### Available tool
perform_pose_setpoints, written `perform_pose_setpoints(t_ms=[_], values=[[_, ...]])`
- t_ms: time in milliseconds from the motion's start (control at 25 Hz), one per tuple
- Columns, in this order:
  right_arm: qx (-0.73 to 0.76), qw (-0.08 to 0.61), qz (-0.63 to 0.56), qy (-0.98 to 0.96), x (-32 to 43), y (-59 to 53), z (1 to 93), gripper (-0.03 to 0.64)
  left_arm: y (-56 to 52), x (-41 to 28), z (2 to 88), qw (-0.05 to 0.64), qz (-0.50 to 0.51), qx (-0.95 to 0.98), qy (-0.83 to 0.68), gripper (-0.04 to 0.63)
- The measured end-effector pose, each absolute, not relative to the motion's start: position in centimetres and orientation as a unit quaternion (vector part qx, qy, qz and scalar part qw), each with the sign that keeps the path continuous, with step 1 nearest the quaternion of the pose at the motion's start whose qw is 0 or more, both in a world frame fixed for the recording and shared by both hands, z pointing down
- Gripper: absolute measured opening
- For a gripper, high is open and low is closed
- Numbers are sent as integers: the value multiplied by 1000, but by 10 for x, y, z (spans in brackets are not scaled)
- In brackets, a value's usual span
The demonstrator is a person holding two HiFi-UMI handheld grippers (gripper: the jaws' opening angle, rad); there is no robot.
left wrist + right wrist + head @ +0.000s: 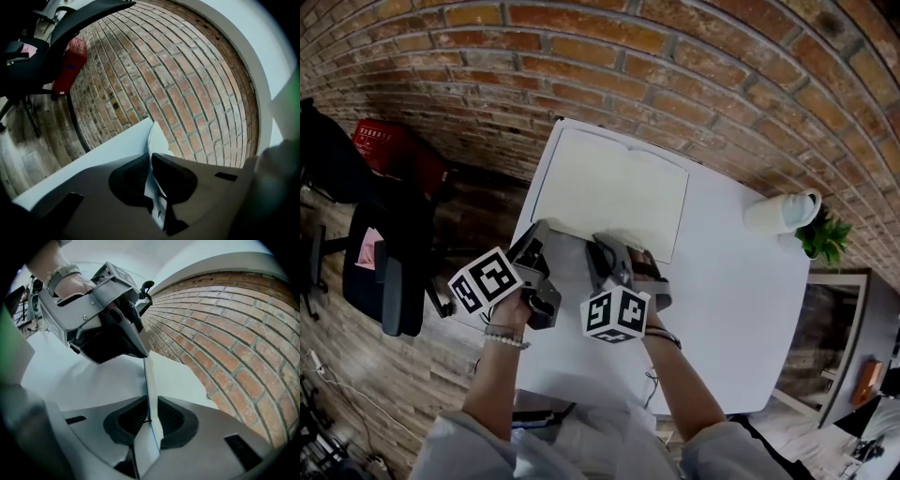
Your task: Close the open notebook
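Pinched near edge of open notebook (609, 192) in left gripper (151, 157) and right gripper (151, 401), jaws narrow on paper. Judged barely begun; lifting and folding shut left undone.

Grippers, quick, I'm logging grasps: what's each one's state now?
Left gripper: shut on the notebook, near edge.
Right gripper: shut on the notebook too.
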State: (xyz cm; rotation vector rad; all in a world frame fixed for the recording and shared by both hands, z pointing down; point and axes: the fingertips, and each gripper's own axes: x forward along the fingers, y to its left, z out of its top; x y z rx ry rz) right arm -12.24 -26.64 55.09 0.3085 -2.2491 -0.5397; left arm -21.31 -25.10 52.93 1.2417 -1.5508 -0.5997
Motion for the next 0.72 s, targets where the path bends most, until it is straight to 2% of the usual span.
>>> perform_pose_setpoints(t_ms=[400,720], values=[[137,361,-121,-914,-104,-259,533,67,-253,-208,512,480,-227,550,-645,35],[213,284,-34,-934,-69,-267,484,58,-255,-201,490,449,-198,581,-650,34]])
